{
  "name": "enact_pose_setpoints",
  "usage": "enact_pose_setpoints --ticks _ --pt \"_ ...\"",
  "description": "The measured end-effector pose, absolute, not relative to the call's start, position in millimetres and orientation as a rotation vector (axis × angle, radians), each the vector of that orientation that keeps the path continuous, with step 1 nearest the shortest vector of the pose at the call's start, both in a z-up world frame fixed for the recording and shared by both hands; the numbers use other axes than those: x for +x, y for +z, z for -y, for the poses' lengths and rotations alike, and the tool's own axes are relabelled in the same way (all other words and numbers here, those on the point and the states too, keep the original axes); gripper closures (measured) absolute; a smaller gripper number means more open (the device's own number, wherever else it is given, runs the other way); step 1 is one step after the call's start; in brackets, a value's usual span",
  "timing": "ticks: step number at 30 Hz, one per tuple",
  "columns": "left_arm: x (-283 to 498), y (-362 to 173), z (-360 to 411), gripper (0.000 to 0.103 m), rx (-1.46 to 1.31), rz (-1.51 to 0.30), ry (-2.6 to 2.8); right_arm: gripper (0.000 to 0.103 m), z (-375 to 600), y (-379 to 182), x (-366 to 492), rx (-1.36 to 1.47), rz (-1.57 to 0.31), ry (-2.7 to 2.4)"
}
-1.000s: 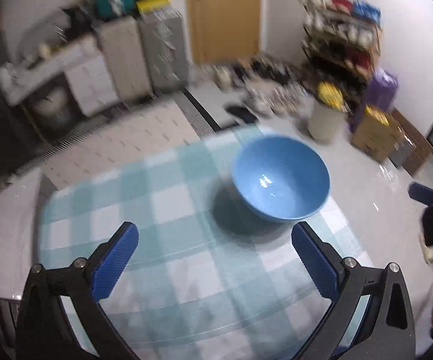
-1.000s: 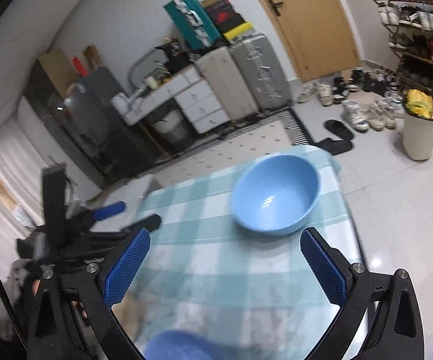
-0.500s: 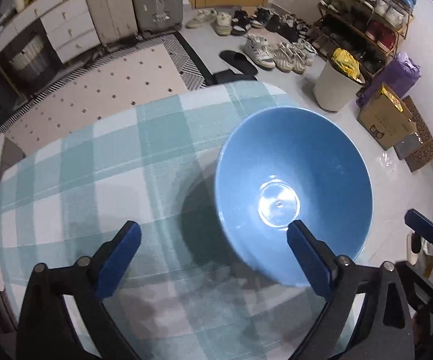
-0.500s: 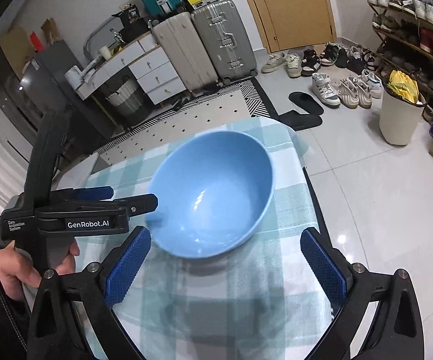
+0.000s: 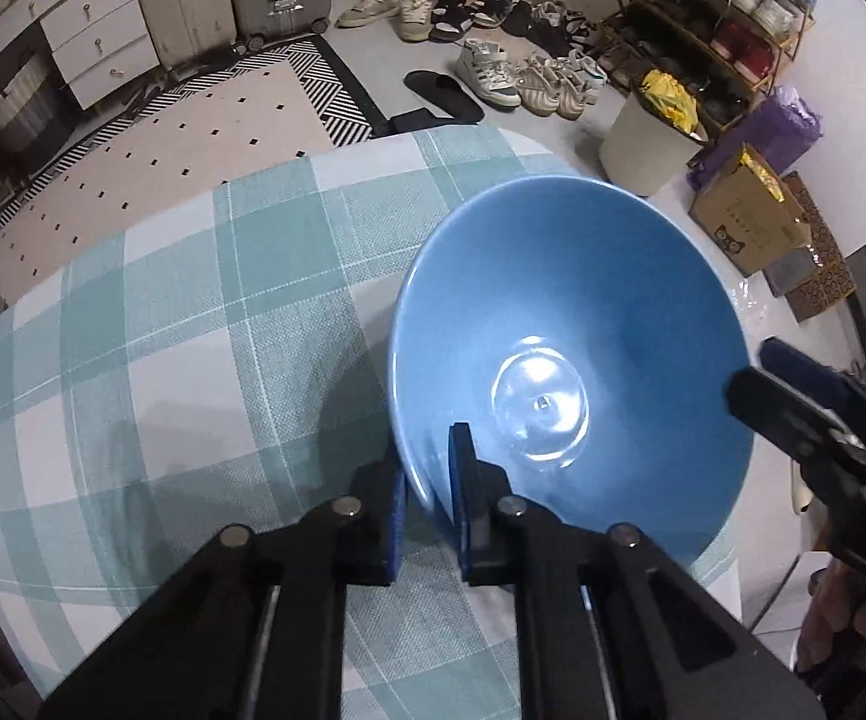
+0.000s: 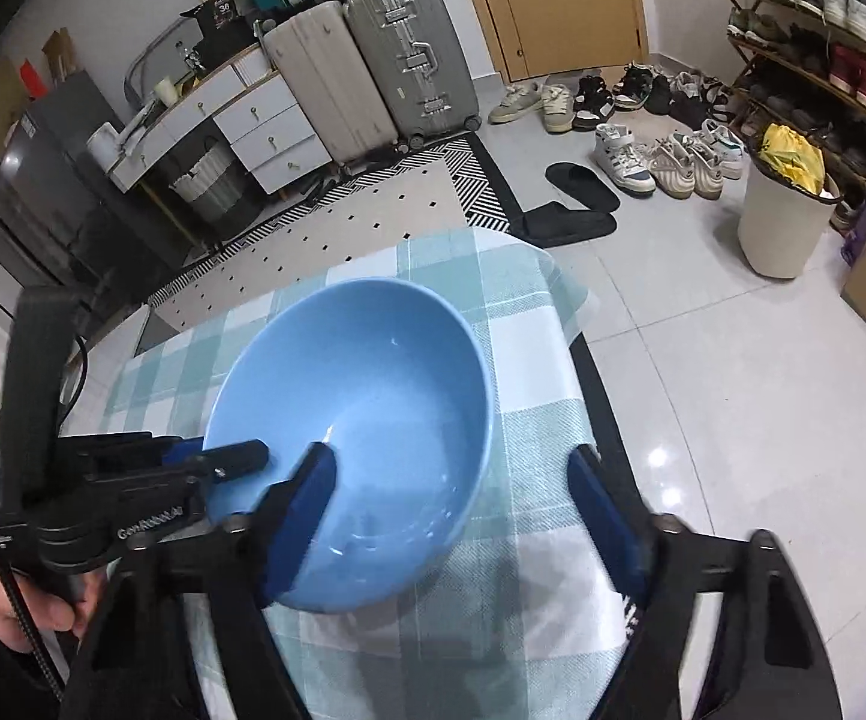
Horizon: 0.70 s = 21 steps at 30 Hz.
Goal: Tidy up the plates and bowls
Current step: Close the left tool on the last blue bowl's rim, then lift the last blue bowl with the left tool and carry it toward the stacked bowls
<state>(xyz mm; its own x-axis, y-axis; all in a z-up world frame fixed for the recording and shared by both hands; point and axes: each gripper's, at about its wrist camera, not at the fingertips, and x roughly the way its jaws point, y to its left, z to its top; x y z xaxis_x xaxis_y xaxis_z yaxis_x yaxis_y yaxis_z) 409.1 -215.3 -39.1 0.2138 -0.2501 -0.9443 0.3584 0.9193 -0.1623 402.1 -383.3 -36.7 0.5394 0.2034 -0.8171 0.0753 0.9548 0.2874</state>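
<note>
A glossy white tile floor [image 6: 733, 372] reflects ceiling light. A wooden door [image 6: 559, 0] stands in the far wall, suitcases [image 6: 373, 66] and white drawers [image 6: 253, 126] to its left. Shoes [image 6: 643, 138] line the floor by a shoe rack [image 6: 811, 42]. A patterned rug [image 5: 163, 138] lies beyond the table.

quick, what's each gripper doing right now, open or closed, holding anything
Left gripper: shut on the blue bowl's near rim.
Right gripper: jaws closing around the bowl's other rim, not gripping yet.
</note>
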Motion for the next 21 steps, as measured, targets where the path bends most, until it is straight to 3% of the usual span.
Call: enact_pose_setpoints --ticks 8,21 --pt "406.7 -39.0 207.7 0.093 0.125 -1.313 -0.431 0.053 368.1 -45.9 407.7 0.280 -1.064 0.076" --pt "366.9 -40.9 175.8 0.092 0.148 -1.341 -0.425 0.056 335.7 -57.7 402.7 0.212 -1.183 0.111"
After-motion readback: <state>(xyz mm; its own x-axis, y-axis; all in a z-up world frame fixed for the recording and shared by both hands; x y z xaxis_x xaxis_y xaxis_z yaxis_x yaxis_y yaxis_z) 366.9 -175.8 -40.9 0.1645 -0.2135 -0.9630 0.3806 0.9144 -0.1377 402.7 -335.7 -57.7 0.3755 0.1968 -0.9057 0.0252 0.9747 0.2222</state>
